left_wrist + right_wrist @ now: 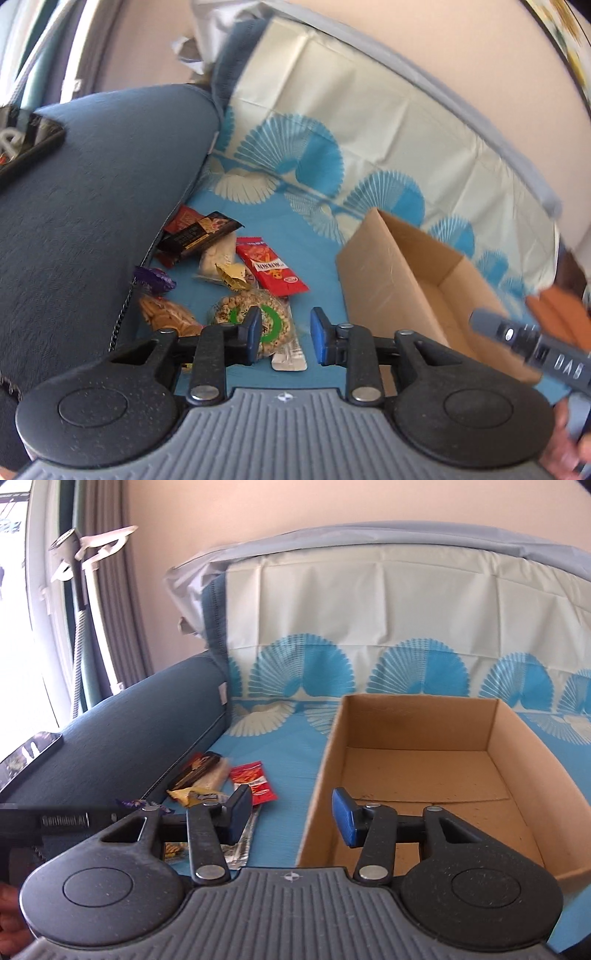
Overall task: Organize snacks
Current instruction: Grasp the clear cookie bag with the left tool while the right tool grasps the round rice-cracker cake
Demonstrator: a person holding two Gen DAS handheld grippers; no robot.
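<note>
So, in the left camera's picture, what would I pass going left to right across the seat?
Blue sofa armrest → purple wrapper → round bag of nuts with a green ring → red snack packet → open cardboard box → the other handheld gripper at the right edge.

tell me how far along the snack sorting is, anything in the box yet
Done: nothing that shows. The cardboard box shows only bare floor in the right wrist view. In hand: nothing; the left gripper and right gripper both stand open with nothing between the fingers. Left: the whole pile on the blue cloth beside the box, including the red packet, the dark bar and the nut bag.
</note>
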